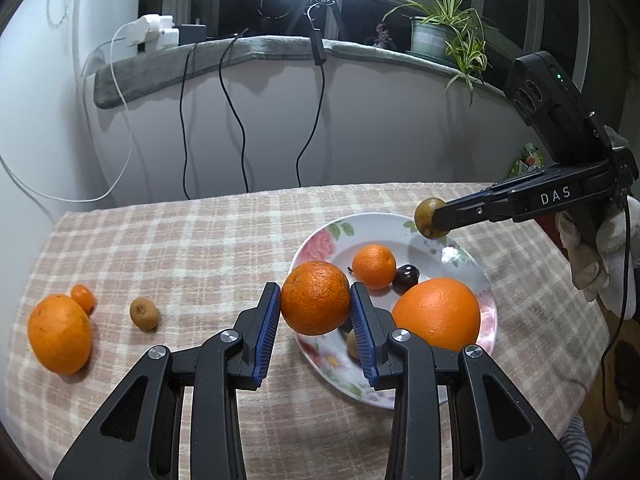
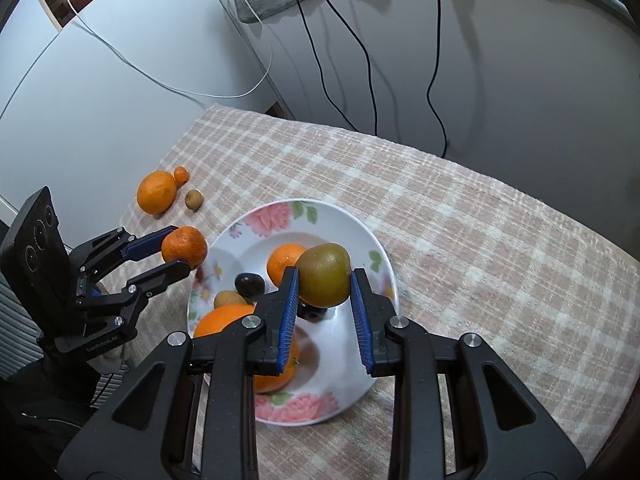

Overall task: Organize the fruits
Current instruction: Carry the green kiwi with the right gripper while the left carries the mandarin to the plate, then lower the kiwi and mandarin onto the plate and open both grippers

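Checked tablecloth (image 1: pixel 200 240) over the whole table, pale pink and cream. On it, toward the right edge as the left wrist view has it, a white floral plate (image 1: pixel 320 240) holding a big orange (image 1: pixel 438 312), a smaller mandarin (image 1: pixel 374 266), a dark plum-like fruit (image 1: pixel 406 278) touching that mandarin, and a small brown kiwi (image 2: pixel 229 299) near the rim, half hidden in the left view. Off the plate, near the cloth's left edge, another large orange (image 1: pixel 60 334) with a tiny tangerine (image 1: pixel 84 297) touching its far side, and a lone kiwi (image 1: pixel 144 313) just beside them. Left gripper (image 1: pixel 316 304) clamped on a speckled orange (image 1: pixel 315 298), blue pads pressing both flanks, fruit lifted clear of the cloth and hanging over the plate's near-left rim. Right gripper (image 2: pixel 325 280) clenched on a greenish-brown kiwi (image 2: pixel 325 280), pads squeezing it from either side, fruit seated at the very tips of the fingers and raised above the plate's bowl; from the left view, poised over the plate's far right rim. Gloved hand (image 1: pixel 588 256) behind the right gripper at the table's right edge.
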### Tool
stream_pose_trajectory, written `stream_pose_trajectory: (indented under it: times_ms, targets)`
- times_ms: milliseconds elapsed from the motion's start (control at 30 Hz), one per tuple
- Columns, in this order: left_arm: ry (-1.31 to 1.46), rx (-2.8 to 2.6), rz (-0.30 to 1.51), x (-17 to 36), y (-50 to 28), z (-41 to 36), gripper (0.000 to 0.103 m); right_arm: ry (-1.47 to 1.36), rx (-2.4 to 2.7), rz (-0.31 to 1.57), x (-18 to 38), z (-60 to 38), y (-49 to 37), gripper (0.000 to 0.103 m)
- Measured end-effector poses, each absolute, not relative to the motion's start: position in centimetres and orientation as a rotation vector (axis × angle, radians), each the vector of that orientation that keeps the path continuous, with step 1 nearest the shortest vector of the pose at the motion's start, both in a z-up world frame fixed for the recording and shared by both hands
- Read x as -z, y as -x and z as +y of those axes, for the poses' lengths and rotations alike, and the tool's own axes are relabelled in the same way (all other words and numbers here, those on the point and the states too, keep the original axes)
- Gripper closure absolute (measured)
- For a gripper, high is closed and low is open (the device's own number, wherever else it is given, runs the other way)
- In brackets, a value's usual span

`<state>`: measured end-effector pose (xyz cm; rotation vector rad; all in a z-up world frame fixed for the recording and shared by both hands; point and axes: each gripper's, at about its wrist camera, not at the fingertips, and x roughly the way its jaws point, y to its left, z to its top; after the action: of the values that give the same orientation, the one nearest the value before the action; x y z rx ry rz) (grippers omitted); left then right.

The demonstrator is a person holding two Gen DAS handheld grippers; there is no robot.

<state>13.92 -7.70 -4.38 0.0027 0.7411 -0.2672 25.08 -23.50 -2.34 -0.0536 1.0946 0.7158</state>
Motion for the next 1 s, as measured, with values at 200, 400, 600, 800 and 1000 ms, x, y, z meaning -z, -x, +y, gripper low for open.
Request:
stream_pose_trajectory:
  times_ms: [200, 400, 600, 800, 1000]
  targets:
    - [-0.012, 0.28, 0.742, 4.2, -14.1, -8.2, 0.069, 0.057, -0.706, 1.09, 2.5, -24.2, -24.6, 0.076]
    - [-0.017, 0.298, 0.743, 4.2, -14.0, -8.6, 0.069, 0.062, -0.695, 1.096, 2.6, -24.6, -24.2, 0.076]
    - [-0.024, 0.309, 0.743, 4.0, -13.9, -9.0, 0.069, 0.069, -0.691, 1.095, 2.6, -24.9, -23.9, 0.075]
    - [-0.028, 0.313, 0.743, 3.9, -13.8, -9.0, 0.069, 0.083, -0.683, 1.092, 2.6, -24.9, -23.7, 0.075]
    - [-0.035, 0.317, 0.744, 3.9, -13.7, -9.1, 0.068, 0.086, -0.681, 1.092, 2.6, -24.9, -23.7, 0.072]
